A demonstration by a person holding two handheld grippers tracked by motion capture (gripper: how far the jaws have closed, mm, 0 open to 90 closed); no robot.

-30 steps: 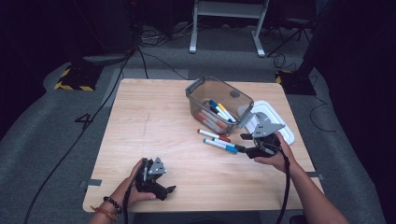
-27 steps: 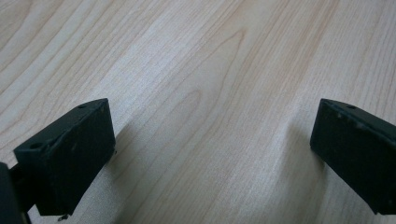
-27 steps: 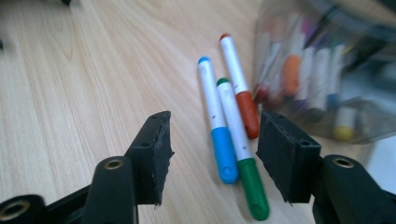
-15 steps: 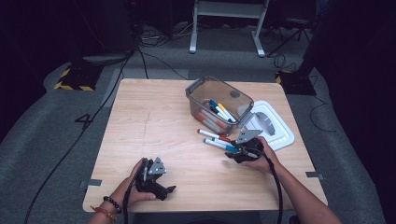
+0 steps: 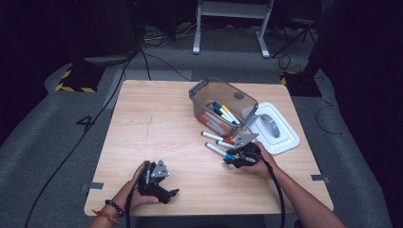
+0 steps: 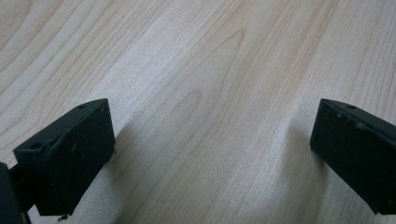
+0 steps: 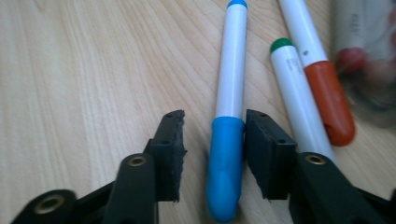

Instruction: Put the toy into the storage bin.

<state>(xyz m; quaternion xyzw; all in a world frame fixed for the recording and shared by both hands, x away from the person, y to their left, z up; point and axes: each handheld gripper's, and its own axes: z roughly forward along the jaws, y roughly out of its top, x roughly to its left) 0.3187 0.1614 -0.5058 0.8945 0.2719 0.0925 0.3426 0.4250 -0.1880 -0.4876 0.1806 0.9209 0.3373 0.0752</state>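
Right tongs (image 7: 212, 149) are down on the counter (image 5: 157, 118), straddling the blue-capped marker (image 7: 228, 140). Their jaws have just been closing in, and the marker's blue cap lies between them. The far pad looks right up against the cap, while a sliver of wood shows on the near side, so no firm pinch yet.

Take the clear bin (image 5: 222, 107) as the marker post: the blue-capped marker lies on bare wood just in front of it, on the person's side. A green-ended marker (image 7: 299, 112) lies just beside the blue one, and an orange-capped marker (image 7: 322, 79) lies beyond that, nearer the bin. The bin itself has several more markers inside. The white lid (image 5: 275, 127) lies flat, touching the bin's right-hand end.

Left tongs (image 6: 212, 154) sit well away from the bin, by the counter's near edge, jaws spread wide over bare wood with nothing between them.
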